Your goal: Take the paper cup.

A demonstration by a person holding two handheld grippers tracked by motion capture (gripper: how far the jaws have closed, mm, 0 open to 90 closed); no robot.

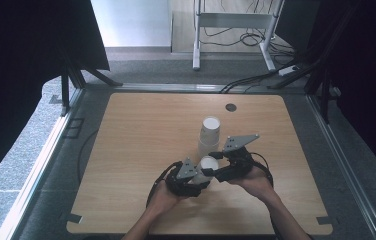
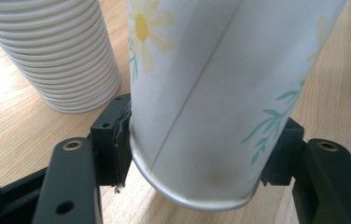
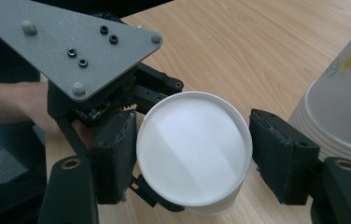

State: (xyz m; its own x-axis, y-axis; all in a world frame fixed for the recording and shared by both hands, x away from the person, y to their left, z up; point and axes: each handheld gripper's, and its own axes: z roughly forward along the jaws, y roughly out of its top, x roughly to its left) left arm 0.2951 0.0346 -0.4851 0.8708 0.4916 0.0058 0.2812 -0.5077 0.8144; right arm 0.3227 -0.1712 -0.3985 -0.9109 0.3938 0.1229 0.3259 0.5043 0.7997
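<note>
Gripping a flowered paper cup point(image 2: 206, 102) near its base, the left tongs point(image 1: 196, 178) were clamped on it from both sides — pads pressed flat against the wall. The cup lay tilted above the counter point(image 1: 136, 135), its open mouth turned toward the right tongs point(image 3: 194, 158). Those stood apart around the rim: one pad touched it, the other stood just off it. A tall stack of cups point(image 1: 209, 137) stood upright just beyond — close beside both hands.
</note>
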